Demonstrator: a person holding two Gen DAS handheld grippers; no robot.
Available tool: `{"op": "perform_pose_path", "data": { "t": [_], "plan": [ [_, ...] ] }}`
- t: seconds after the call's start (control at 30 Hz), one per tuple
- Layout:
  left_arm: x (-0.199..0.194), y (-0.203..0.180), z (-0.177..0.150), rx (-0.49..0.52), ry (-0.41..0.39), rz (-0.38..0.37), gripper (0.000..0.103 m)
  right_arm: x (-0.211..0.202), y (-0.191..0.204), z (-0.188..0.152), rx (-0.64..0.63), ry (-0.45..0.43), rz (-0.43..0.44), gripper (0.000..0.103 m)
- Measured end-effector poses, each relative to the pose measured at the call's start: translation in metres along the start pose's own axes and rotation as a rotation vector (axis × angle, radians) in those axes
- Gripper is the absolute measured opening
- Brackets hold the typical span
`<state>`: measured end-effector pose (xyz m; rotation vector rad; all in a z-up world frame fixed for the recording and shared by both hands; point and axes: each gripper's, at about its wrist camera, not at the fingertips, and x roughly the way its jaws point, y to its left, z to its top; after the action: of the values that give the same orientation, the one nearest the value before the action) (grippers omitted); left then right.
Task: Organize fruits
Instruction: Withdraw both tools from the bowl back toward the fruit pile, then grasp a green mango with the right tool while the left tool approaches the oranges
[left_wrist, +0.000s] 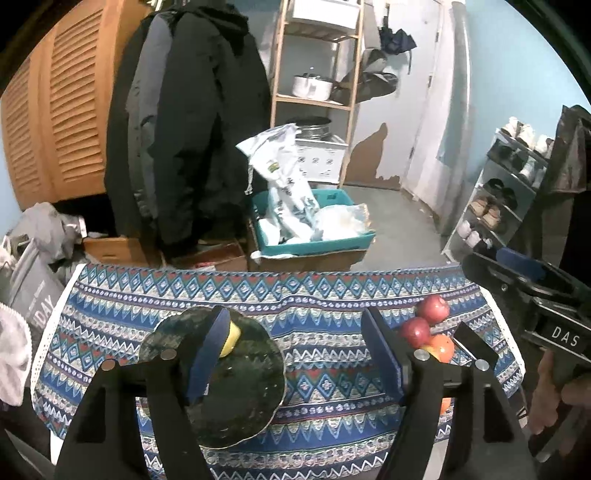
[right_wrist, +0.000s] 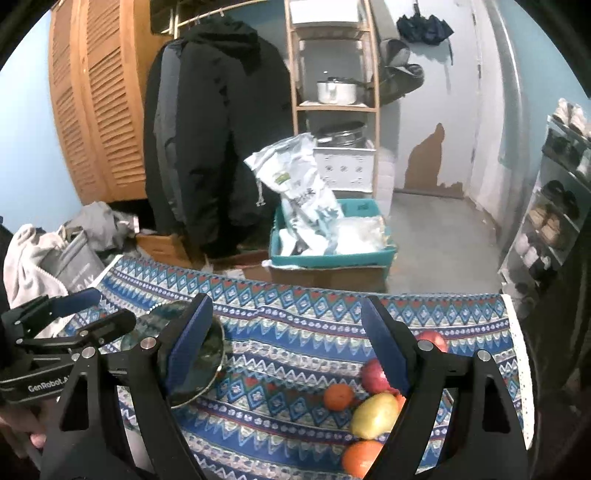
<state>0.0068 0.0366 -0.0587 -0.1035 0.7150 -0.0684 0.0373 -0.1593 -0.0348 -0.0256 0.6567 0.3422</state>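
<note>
**A lived-in home entryway or storage corner**

Dark winter coats (left_wrist: 192, 122) hang beside louvered wooden closet doors (left_wrist: 62, 110). A wooden shelf unit (right_wrist: 334, 92) holds a cooking pot (right_wrist: 337, 91), and a shoe rack (left_wrist: 495, 206) stands along the right wall. Paint peels from the wall (right_wrist: 432, 162) above a bare concrete floor. A teal bin (right_wrist: 332, 254) of bags sits on cardboard, behind a table under a patterned cloth (left_wrist: 295, 291).

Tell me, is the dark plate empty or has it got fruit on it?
Not empty. One yellow fruit sits on the dark plate, half hidden by a finger.
</note>
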Motion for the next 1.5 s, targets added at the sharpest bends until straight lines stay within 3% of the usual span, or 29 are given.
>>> {"op": "perform_pose_path", "data": {
  "t": [0.4,0.8,1.5],
  "plan": [
    [0.007,-0.037,0.003,0.049,0.003,-0.046,0.08,-0.026,-0.04,-0.006,0.043,-0.036,-0.066,0.085],
    [0.021,-0.074,0.004,0.095,0.03,-0.084,0.08,-0.031,-0.079,-0.02,0.104,-0.017,-0.107,0.085],
    [0.061,-0.101,-0.008,0.131,0.105,-0.1,0.08,-0.008,-0.108,-0.046,0.145,0.09,-0.144,0.085]
  ]
}}
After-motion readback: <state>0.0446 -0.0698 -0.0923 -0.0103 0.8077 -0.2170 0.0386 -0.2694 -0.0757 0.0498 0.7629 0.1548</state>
